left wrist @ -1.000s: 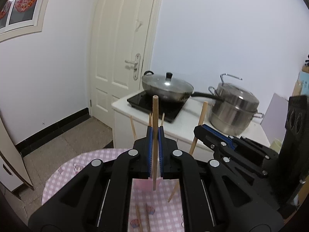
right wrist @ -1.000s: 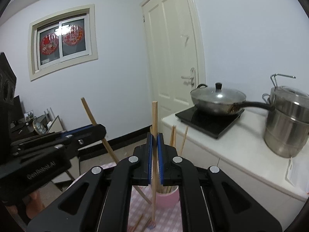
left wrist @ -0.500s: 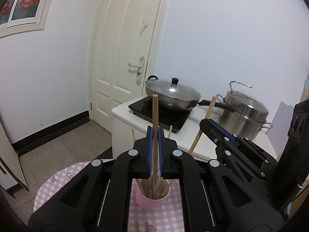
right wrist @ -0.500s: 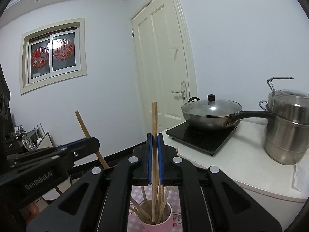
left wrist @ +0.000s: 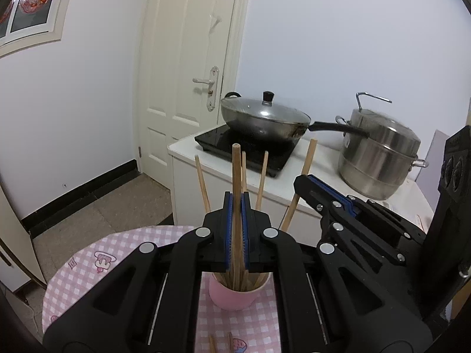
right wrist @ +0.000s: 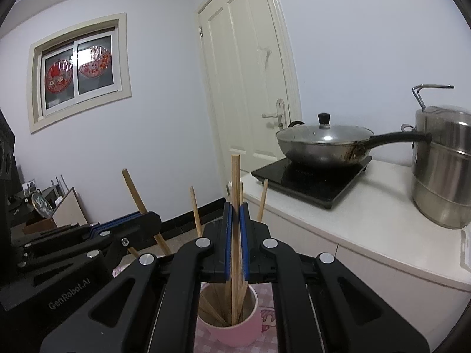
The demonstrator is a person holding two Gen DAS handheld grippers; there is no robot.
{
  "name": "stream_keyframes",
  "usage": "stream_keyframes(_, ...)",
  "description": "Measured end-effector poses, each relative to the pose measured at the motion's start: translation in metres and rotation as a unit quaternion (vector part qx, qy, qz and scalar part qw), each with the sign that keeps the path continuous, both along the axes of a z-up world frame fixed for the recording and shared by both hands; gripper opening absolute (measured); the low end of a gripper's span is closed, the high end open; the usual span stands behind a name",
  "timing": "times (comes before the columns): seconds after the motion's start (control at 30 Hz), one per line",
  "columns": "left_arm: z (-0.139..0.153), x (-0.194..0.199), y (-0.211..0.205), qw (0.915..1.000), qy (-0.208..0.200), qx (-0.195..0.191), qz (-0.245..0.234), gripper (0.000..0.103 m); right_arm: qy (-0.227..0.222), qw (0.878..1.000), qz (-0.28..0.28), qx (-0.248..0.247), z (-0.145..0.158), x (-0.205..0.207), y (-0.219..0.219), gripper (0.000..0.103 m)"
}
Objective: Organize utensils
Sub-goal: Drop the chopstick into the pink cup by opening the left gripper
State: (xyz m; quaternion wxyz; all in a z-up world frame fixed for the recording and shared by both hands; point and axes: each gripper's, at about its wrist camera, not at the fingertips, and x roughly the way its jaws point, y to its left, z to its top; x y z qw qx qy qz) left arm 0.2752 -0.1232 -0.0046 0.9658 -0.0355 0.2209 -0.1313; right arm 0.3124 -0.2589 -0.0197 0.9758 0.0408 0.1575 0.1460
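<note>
Left gripper [left wrist: 236, 229] clamped on one upright chopstick [left wrist: 236, 182], blue pads [left wrist: 227, 235] tight against both sides, shaft running between them and down into the pink cup [left wrist: 235, 295] directly below the fingertips. Right gripper [right wrist: 236, 235] closed around a second chopstick [right wrist: 235, 188], also vertical, lower end inside the same cup [right wrist: 235, 328]; slight gap visible between the right-hand pad and the stick (contact on that side unclear). Cup holding several more chopsticks [left wrist: 202, 181], fanned out and leaning left and right behind the left fingertips. Two loose chopsticks [left wrist: 213, 345] flat on the pink checked tablecloth [left wrist: 97, 261], nearer than the cup, under the left gripper body. Right gripper body also in the left view, to the right of the left fingertips, its stick angled up past the counter edge; left gripper body mirrored in the right view, to the left, stick tilted. Ahead of both: white counter [right wrist: 368, 214] with black induction hob [right wrist: 312, 176], lidded wok [right wrist: 323, 144] on it, steel steamer pot [right wrist: 441, 170] further right. Cream door [left wrist: 188, 67] behind, window [right wrist: 79, 67] with red decorations up-left of the right gripper.
</note>
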Motion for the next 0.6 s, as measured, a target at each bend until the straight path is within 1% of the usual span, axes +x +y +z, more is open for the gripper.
stream_keyframes(0.33,-0.023,-0.001,-0.001,0.9998,0.016,0.015,0.001,0.006,0.021,0.999,0.001,0.025,-0.021,-0.006,-0.013,0.004)
stream_keyframes(0.6,-0.023,-0.006,-0.002,0.9997,0.012,0.022,-0.002,0.007,0.035,0.999,0.004,0.027,-0.032,-0.008,-0.013,0.004)
